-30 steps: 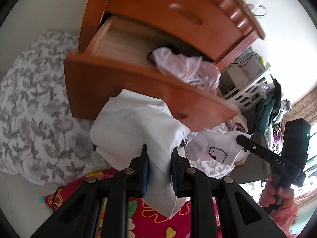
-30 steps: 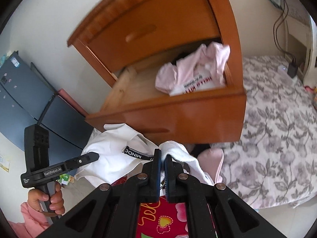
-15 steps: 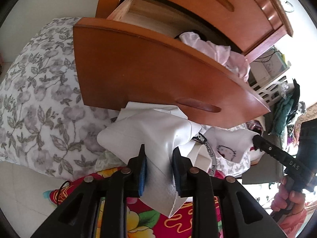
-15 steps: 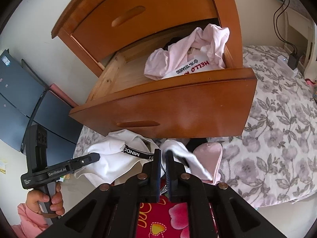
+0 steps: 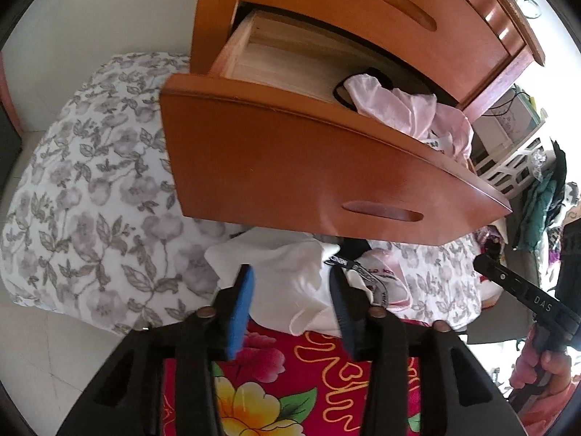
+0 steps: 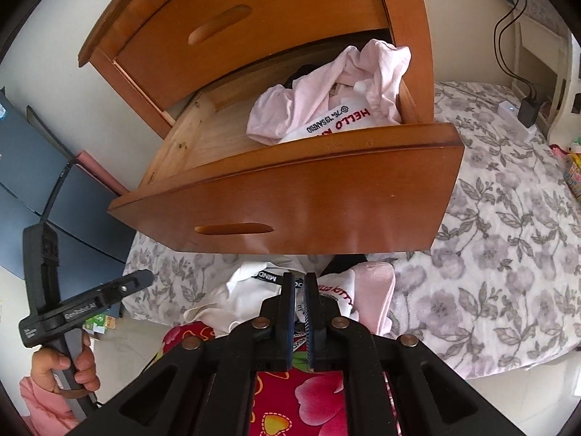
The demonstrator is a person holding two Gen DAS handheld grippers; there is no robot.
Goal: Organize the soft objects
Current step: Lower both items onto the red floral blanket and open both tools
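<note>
My left gripper (image 5: 292, 283) is opening over the white garment (image 5: 287, 272) at the bed's edge, below the drawer (image 5: 290, 167); right gripper (image 6: 299, 283) nearly shut. Limp, light cloth (pinch a fold).

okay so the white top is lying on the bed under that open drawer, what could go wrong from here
1. The left gripper is opening over the white top; its pads no longer press the cloth, so the top may slump off the bed's edge.
2. The open drawer overhangs the clothes; lifting straight up could knock its front.
3. The pink shirt bulges over the drawer's rim and might snag when it closes.
</note>
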